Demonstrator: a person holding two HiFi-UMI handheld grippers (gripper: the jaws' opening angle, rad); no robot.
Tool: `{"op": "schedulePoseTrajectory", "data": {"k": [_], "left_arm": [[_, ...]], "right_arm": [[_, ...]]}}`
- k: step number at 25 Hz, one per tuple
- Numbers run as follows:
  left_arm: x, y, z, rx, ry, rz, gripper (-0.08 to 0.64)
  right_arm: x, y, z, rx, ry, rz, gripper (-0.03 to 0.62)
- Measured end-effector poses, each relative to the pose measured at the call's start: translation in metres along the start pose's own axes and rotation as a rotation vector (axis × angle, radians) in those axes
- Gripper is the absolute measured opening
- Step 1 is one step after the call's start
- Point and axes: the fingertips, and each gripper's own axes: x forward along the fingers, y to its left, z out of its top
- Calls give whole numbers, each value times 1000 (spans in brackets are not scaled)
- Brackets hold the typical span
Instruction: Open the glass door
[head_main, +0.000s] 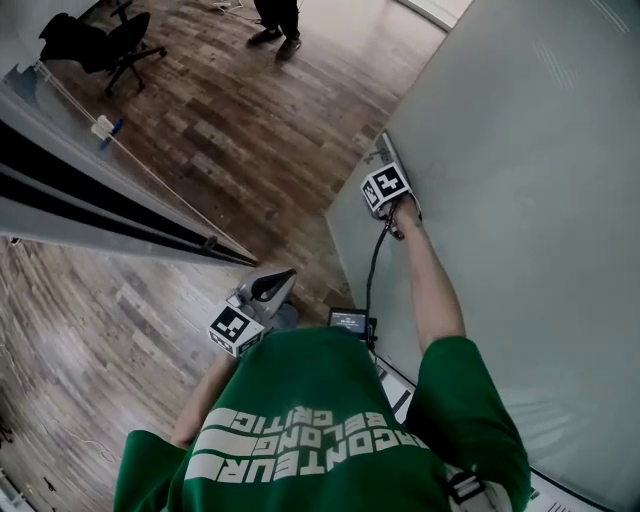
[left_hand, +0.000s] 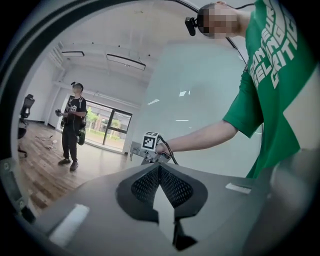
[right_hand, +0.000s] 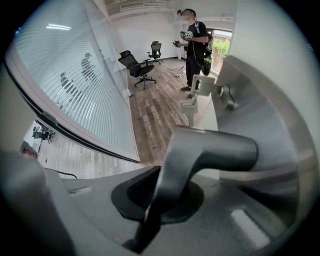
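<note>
Right tongs (head_main: 380, 158): closed on the door handle (right_hand: 215, 150), whose lever runs between the two jaws and out to one side (the right gripper view shows the pads tight against it).
Door handle: a smooth lever of dull grey metal, rounded, bent at an elbow just past the jaws.
Glass door (head_main: 520, 200): a tall frosted pane, pale grey-green and cloudy rather than clear; it rises right behind the right tongs, which reach in at its free edge. Soft reflections of ceiling lights lie on it.
Door fittings (right_hand: 200, 92): pale metal pieces on the door's edge, beyond the tips of the right tongs.
Left tongs (left_hand: 160, 170): narrowed to nothing, tips meeting, nothing between them; held low by the green shirt (head_main: 320, 430), well apart from the door and aimed toward the right tongs.
Right hand (head_main: 405, 212): behind the marker cube, arm stretched out to the door.
Wooden floor (head_main: 250, 130): brown planks below both tongs.
Glass partition (right_hand: 75, 75): striped with blinds, off to the left of the right tongs.
Office chair (right_hand: 136, 67): black, far beyond the right tongs.
Second person (left_hand: 74, 125): standing in dark clothes, far past the left tongs.
</note>
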Motion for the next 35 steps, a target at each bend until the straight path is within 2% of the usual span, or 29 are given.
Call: {"op": "schedulePoseTrajectory", "data": {"k": [13,16,23,35], "left_arm": [[61,13,7,27,72,-171,12],[70,17,2,33,85,-171,12],[113,23,18,34,64,-162,12],[195,13,29,65,64,-232,12]], "right_arm": [[-5,-125,-17,156,-33,-56,-6],[-4,-151,-28,191,-31,-63,-6],[-13,-215,-56,290,-35,-86,-6],[-21,-302,-100,427,-43,-118,-6]]}}
